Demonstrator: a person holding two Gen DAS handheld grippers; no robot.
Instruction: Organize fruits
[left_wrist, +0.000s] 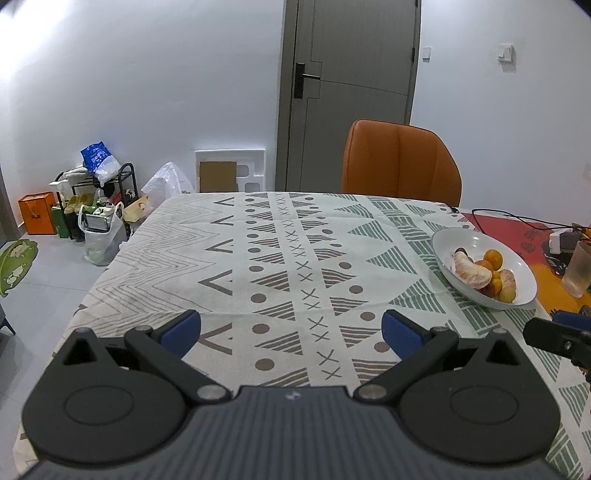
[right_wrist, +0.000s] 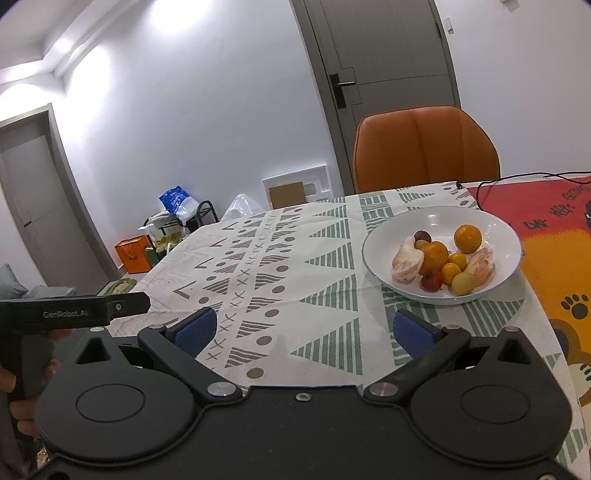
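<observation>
A white bowl (right_wrist: 491, 229) stands on the patterned tablecloth, ahead and right of my right gripper (right_wrist: 303, 332). It holds oranges (right_wrist: 467, 238), two peeled pomelo pieces (right_wrist: 406, 264), small yellow fruits (right_wrist: 463, 283) and dark red ones (right_wrist: 431, 281). The right gripper is open with nothing between its blue pads. My left gripper (left_wrist: 291, 330) is also open and empty over the cloth, with the same bowl (left_wrist: 458, 240) far to its right. Part of the right gripper's body (left_wrist: 557, 338) shows at the left wrist view's right edge.
An orange chair (right_wrist: 424, 147) stands at the table's far side. A red and orange mat (right_wrist: 554, 236) covers the table's right part, with a black cable (right_wrist: 517, 181), a glass (left_wrist: 579, 271) and a white adapter (left_wrist: 561, 242). Bags and a shoe rack (left_wrist: 92, 199) stand on the floor, left.
</observation>
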